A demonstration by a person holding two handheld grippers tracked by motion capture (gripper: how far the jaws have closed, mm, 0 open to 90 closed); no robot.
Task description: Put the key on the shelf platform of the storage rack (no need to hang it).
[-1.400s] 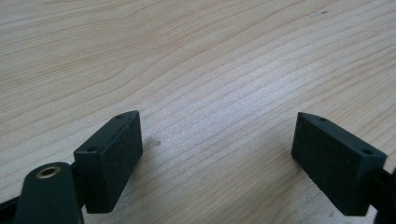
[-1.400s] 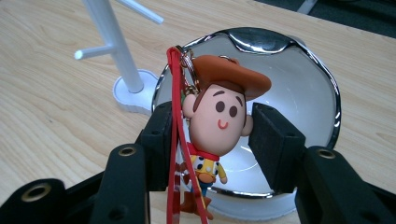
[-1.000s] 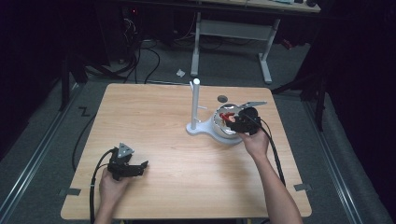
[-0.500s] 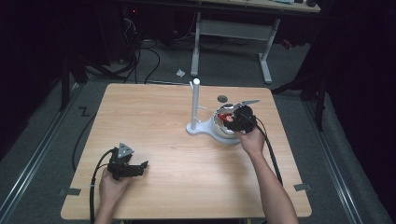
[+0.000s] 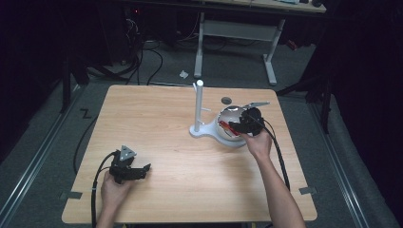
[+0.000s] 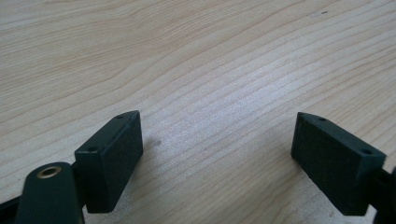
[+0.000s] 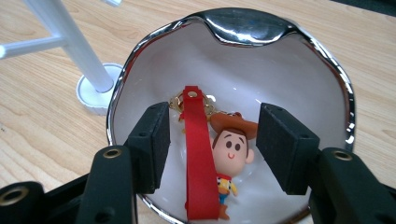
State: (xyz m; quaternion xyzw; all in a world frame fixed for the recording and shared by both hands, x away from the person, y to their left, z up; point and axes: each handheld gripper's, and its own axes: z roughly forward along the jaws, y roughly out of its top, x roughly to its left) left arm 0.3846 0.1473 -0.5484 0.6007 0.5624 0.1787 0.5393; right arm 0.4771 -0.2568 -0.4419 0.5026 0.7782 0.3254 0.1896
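Note:
A white bowl (image 7: 289, 60) with a shiny silver rim sits at the table's right centre, also seen from above as the bowl (image 5: 227, 114). Inside lies a cowboy-figure keychain (image 7: 229, 154) with a red strap (image 7: 198, 154) and a gold ring. My right gripper (image 7: 212, 147) is open, its jaws lowered into the bowl on either side of the strap and figure; in the high view the right gripper (image 5: 236, 126) hangs over the bowl. My left gripper (image 5: 138, 172) rests open near the front left, and its own view shows the left gripper (image 6: 217, 158) above bare wood.
A white stand (image 5: 199, 107) with an upright post and short side pegs rises just left of the bowl, its base (image 7: 95, 93) touching the bowl's side. A small dark disc (image 5: 226, 100) lies behind the bowl. The wooden table (image 5: 157, 123) has a desk frame and cables behind it.
The right gripper has edged slightly left and lower over the bowl. The left gripper has stayed put.

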